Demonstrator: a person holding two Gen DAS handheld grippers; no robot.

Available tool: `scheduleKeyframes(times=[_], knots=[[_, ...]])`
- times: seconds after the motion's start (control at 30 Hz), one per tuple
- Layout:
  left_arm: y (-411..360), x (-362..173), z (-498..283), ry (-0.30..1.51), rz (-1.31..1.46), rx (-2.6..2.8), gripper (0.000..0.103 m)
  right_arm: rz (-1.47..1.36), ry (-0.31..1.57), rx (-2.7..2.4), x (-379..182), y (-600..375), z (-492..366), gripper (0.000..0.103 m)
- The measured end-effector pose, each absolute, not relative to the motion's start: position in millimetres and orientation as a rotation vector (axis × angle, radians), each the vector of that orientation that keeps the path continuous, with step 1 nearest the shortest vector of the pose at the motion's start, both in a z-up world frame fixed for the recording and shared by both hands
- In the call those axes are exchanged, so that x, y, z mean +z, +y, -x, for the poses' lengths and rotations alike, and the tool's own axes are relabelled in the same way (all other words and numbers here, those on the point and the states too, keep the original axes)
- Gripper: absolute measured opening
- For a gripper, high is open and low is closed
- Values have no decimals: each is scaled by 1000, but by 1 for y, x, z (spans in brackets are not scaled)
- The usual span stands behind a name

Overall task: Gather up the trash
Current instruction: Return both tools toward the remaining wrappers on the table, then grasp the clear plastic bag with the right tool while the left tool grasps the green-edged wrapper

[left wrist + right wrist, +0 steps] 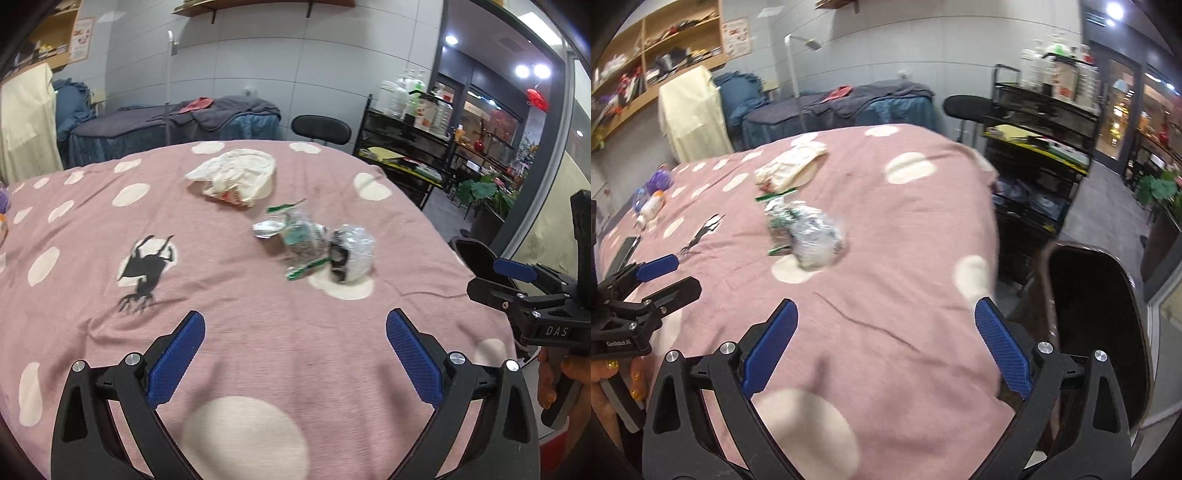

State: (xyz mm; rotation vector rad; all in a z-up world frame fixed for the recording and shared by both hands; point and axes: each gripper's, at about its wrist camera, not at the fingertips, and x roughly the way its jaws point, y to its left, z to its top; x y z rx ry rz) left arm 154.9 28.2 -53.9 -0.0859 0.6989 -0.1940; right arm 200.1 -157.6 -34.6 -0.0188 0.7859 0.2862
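Lying lengthwise away: wrapper trash (314,243)

Left gripper (295,332) spread wide; blurred, perhaps plastic wrappers (314,245) lie ahead.

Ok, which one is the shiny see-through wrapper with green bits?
Find the pink spotted blanket. Past the black bug print lie two trash piles. The farther is a crumpled white bag; the nearer, glittery clear wrapper with green edges is yours.
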Motion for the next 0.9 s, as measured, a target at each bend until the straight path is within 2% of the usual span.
scheduleKeyframes(times=[0.5, 0.53, 0.6, 0.63, 0.9], knots=[[42, -55, -177, 751, 63, -216, 97, 283, 996, 408, -59, -57, -303, 95], [40, -57, -181, 764, 59, -218, 97, 292, 996, 402, -60, -56, -306, 92], [38, -60, -185, 783, 55, -221, 97, 313, 1012, 408, -64, -53, -312, 71], [37, -61, -188, 795, 56, -225, 97, 311, 1018, 409, -66, -53, -314, 56], [24, -65, -217, 863, 48, -275, 97, 206, 952, 377, -50, -86, -301, 53]])
